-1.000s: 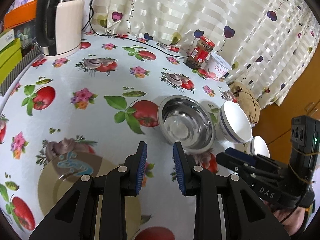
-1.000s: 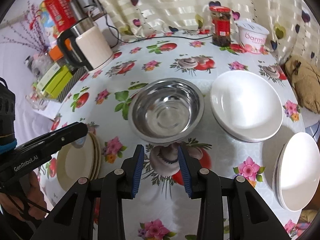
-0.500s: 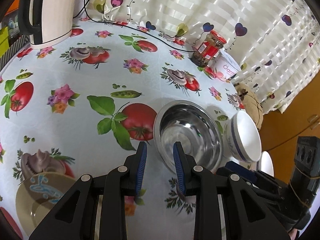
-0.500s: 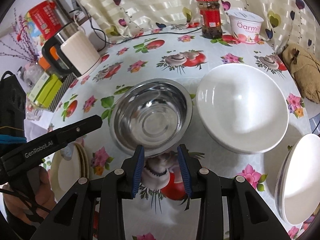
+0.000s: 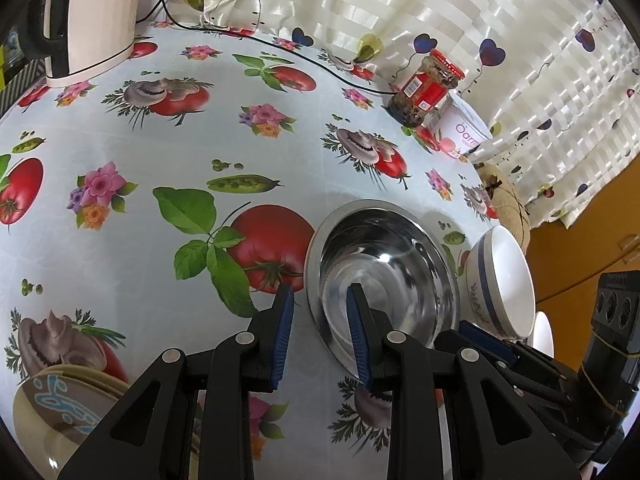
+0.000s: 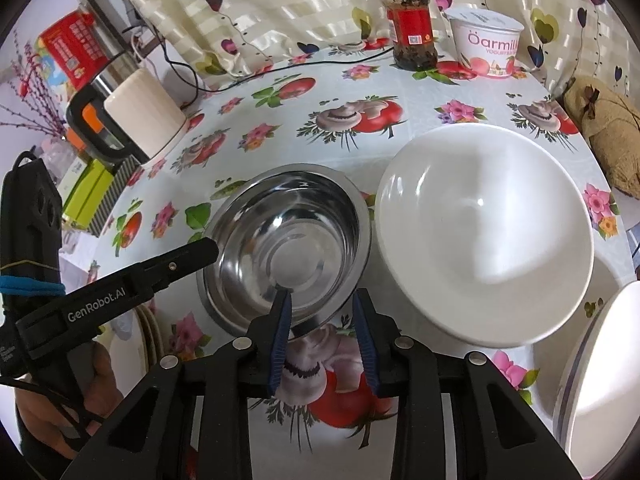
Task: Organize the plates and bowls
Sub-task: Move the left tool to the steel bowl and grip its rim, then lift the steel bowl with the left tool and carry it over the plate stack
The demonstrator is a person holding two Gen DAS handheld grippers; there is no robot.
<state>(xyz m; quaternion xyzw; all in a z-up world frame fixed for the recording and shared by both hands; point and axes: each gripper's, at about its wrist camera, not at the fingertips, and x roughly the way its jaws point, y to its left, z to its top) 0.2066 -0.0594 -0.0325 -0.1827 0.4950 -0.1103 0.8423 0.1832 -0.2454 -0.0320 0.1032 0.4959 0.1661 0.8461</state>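
A steel bowl (image 5: pixel 384 276) (image 6: pixel 288 240) stands on the flowered tablecloth. My left gripper (image 5: pixel 319 292) is open astride its left rim, one finger inside the bowl and one outside; the right wrist view shows its black finger (image 6: pixel 188 256) at that rim. My right gripper (image 6: pixel 321 296) straddles the near rim with its jaws closing, and a gap still shows beside the pads. A white bowl with blue stripes (image 5: pixel 504 280) (image 6: pixel 484 236) sits right beside the steel one. Another white dish (image 6: pixel 600 380) lies at the right edge. Beige plates (image 5: pixel 60 412) (image 6: pixel 150 328) are stacked at the left.
A kettle (image 5: pixel 92 20) (image 6: pixel 140 120) with its cable stands at the back left. A red-lidded jar (image 5: pixel 424 92) (image 6: pixel 412 28) and a yogurt tub (image 6: pixel 486 44) stand by the curtain. A burlap bag (image 6: pixel 608 136) lies at the right edge, green boxes (image 6: pixel 88 192) at the left.
Both grippers have come forward and down onto the steel bowl, whose rim now sits between each pair of fingers. The right jaws have narrowed a little.
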